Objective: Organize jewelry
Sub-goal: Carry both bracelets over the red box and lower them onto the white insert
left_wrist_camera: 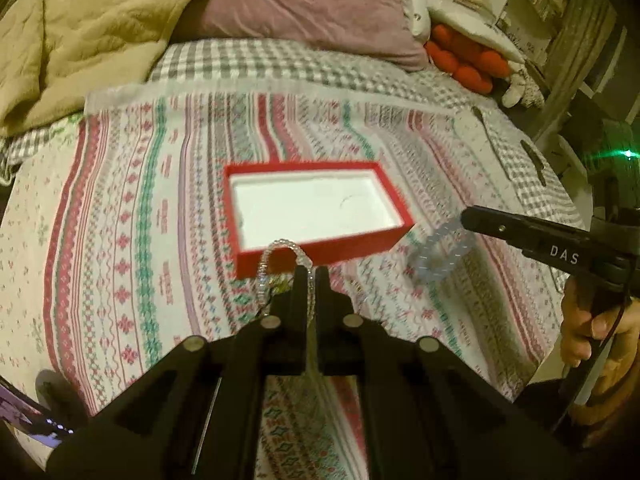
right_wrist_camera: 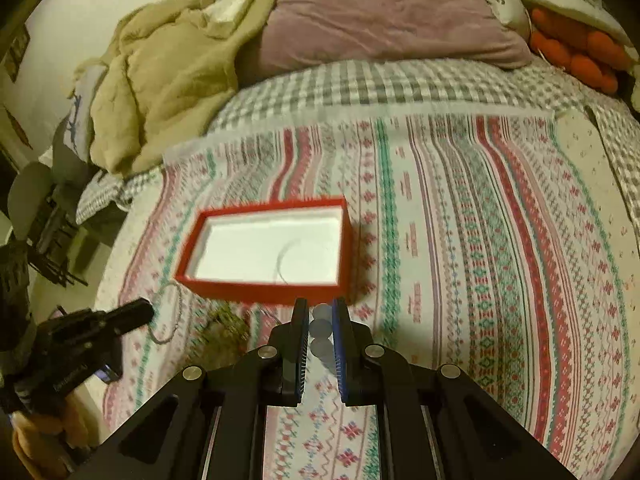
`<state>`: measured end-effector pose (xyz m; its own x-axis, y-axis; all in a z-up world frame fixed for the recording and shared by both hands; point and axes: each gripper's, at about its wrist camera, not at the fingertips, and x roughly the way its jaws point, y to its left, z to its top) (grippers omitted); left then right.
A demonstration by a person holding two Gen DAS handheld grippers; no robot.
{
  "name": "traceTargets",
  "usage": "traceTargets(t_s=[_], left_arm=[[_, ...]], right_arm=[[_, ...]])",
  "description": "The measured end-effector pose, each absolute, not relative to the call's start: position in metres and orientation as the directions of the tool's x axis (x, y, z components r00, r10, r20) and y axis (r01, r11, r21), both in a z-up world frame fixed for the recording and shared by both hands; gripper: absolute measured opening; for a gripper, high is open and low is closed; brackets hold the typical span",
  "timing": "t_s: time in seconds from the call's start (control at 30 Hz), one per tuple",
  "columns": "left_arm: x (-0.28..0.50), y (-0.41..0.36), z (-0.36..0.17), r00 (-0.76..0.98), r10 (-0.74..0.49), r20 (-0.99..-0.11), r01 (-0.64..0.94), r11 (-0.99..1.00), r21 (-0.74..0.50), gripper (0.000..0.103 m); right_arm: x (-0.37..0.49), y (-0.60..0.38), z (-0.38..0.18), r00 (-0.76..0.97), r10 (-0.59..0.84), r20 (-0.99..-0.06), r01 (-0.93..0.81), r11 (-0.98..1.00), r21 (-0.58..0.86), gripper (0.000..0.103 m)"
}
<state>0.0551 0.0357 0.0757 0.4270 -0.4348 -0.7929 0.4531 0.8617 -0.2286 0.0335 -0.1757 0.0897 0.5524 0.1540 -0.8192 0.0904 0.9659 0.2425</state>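
My left gripper (left_wrist_camera: 311,276) is pinched tight on the sparkly bracelet (left_wrist_camera: 280,258), just at 6 o'clock of the red box (left_wrist_camera: 320,248). My right gripper (right_wrist_camera: 320,316) squeezes the blue bead bracelet (right_wrist_camera: 321,334). The box looks almost bare, so both still need to go in

Open box (left_wrist_camera: 316,248) sits mid-bed on the patterned cloth (left_wrist_camera: 120,240), thin chain (right_wrist_camera: 286,264) inside it toward its right end, pillow (left_wrist_camera: 308,8) and blanket (left_wrist_camera: 76,36) behind at the bed's head, plush toy (left_wrist_camera: 464,56) at the far right corner.
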Motion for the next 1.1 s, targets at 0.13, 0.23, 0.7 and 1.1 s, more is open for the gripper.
traceTargets(t_s=[0.13,0.23,0.7,1.1], left_arm=[[0.065,0.027,0.09,0.461,-0.457,-0.761,0.446,0.86,-0.246,0.004],[0.078,0.023,0.093,0.474,-0.486,-0.734,0.427,0.856,-0.292,0.004],[0.125,0.014,0.048,0.458,-0.43,-0.778,0.332,0.895,-0.298,0.004],[0.138,0.023,0.027,0.446,-0.351,-0.823,0.29,0.927,-0.238,0.004]], right_arm=[[0.042,-0.172,0.106,0.594,0.174,-0.785,0.081,0.958,0.274,0.011],[0.048,-0.168,0.113,0.618,0.174,-0.767,0.076,0.957,0.279,0.011],[0.09,-0.142,0.11,0.661,0.219,-0.718,0.036,0.946,0.321,0.012],[0.115,-0.159,0.046,0.537,0.154,-0.829,0.097,0.965,0.243,0.012]])
